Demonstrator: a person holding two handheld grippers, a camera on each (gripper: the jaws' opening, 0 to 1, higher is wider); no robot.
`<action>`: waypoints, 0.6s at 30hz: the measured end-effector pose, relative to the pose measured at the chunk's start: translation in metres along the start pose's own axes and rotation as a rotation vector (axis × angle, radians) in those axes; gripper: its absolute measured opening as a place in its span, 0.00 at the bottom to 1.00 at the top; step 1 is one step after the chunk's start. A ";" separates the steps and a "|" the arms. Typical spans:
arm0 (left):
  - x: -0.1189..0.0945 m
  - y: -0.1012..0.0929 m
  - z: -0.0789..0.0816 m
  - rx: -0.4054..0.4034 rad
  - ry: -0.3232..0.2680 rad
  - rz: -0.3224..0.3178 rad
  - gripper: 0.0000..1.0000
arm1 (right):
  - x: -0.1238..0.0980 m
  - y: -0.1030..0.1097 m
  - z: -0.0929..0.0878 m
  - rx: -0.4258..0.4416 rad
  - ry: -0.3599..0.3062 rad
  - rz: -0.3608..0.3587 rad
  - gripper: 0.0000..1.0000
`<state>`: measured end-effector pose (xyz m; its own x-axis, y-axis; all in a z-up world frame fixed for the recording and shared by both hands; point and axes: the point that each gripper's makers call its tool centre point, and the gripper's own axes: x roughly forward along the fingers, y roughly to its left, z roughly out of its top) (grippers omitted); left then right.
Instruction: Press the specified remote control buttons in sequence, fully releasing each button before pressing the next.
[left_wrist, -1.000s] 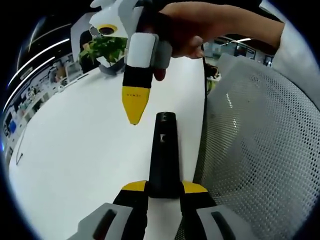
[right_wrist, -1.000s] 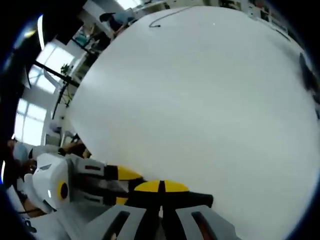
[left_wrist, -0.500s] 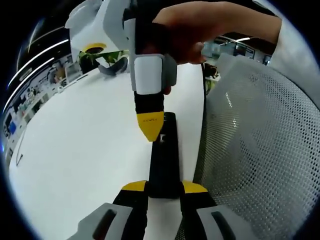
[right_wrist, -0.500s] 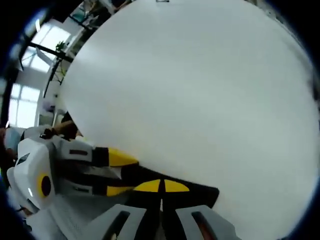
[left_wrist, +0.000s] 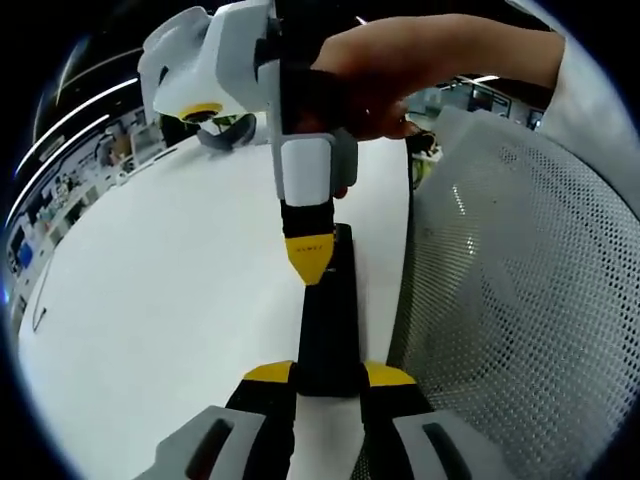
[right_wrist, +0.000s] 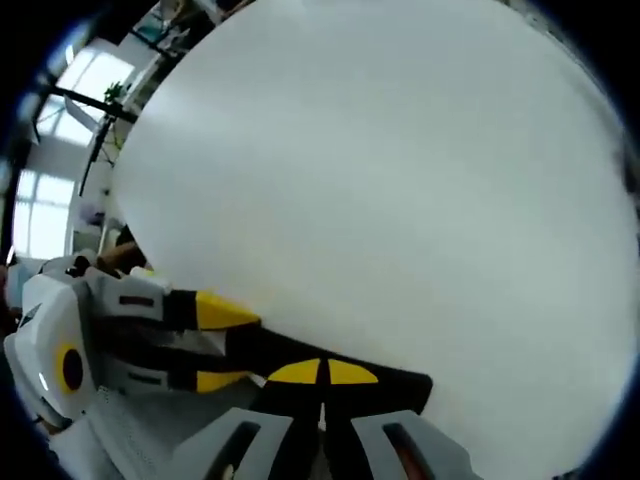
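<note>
- In the left gripper view, the left gripper (left_wrist: 328, 378) clamps the near end of a black remote control (left_wrist: 327, 320), its two yellow-tipped jaws pressed against the remote's sides at about 6 o'clock.
- The remote's long axis runs from 6 o'clock up toward 12 o'clock, its far end pointing away from the camera over the white table (left_wrist: 170, 280).
- The right gripper (left_wrist: 308, 260) comes down from 12 o'clock, held by a hand (left_wrist: 390, 75); its yellow tip, jaws together, touches the remote's upper face near the far end.
- A white mesh chair back (left_wrist: 510, 300) fills the 3 o'clock side.
- In the right gripper view, the right gripper's (right_wrist: 322, 373) jaws are closed with nothing between them, resting on the remote (right_wrist: 340, 365), which runs from 8 o'clock toward 4 o'clock.
- There the left gripper (right_wrist: 205, 345) grips the remote from 8 o'clock.
</note>
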<state>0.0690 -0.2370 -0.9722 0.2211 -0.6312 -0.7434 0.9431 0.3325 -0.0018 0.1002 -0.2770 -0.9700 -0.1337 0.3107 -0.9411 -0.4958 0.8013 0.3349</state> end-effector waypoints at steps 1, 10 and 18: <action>0.000 0.000 0.000 -0.001 0.000 0.000 0.23 | 0.000 0.000 0.000 0.007 -0.002 0.000 0.00; 0.000 0.000 0.000 0.003 0.005 0.002 0.23 | -0.002 0.000 0.000 0.035 -0.042 0.029 0.00; -0.001 0.004 0.000 0.022 0.020 0.026 0.23 | -0.011 -0.004 -0.004 0.056 -0.119 0.014 0.00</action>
<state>0.0721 -0.2350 -0.9719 0.2408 -0.6085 -0.7562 0.9424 0.3331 0.0321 0.1004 -0.2853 -0.9608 -0.0361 0.3780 -0.9251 -0.4451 0.8227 0.3535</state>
